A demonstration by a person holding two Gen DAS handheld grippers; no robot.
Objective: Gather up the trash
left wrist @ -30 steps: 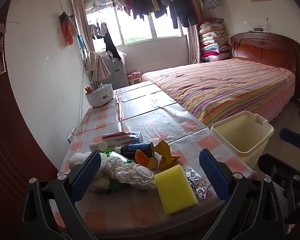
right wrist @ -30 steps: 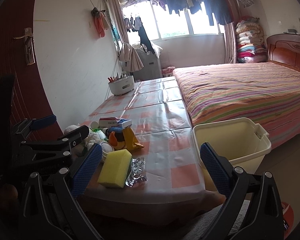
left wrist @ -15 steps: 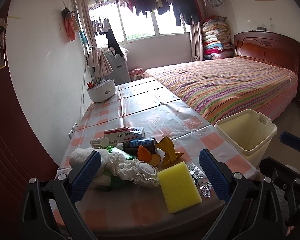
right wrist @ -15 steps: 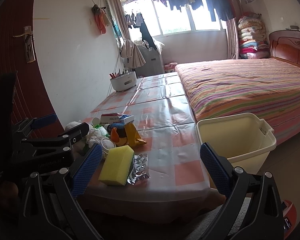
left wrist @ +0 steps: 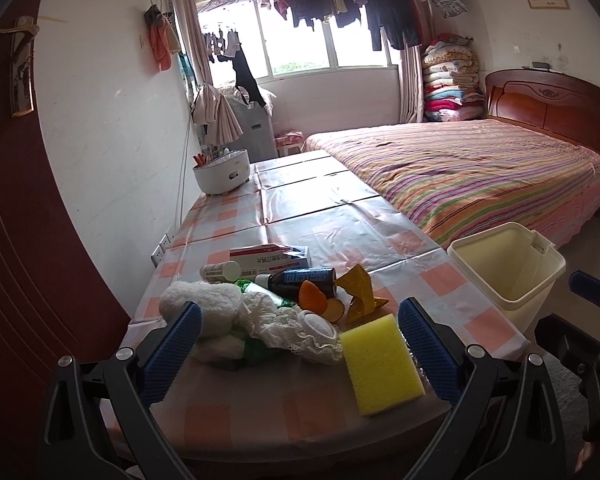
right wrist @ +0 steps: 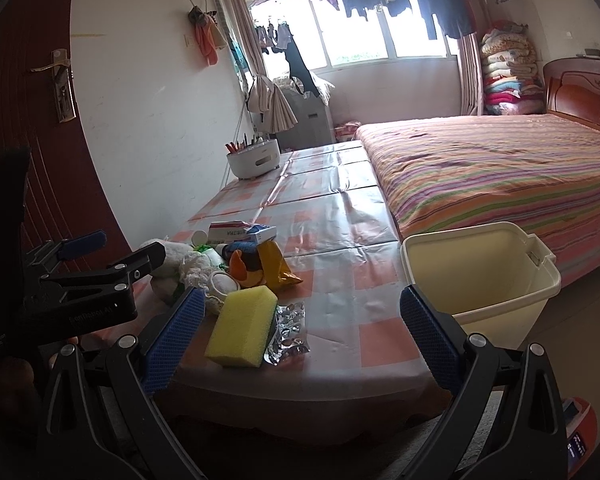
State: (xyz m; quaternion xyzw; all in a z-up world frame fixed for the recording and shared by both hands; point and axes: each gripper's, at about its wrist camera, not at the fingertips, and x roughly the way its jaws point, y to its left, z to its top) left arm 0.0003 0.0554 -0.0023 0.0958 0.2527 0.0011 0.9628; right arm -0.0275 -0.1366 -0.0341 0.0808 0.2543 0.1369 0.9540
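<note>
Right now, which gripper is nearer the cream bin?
Right. The right gripper hangs at the table's near edge, with the cream bin just beyond its right jaw. The left gripper faces the trash pile, farther left.

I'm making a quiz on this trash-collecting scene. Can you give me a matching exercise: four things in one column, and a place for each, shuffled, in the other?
Things:
1. yellow sponge
2. foil blister pack
3. cream bin
4. white pen holder

Places:
A. far end of the table, near the wall
B. off the table's right side, on the floor
C. near edge of the table, left of the foil
D. right beside the sponge

Pairs: 1-C, 2-D, 3-B, 4-A
</note>
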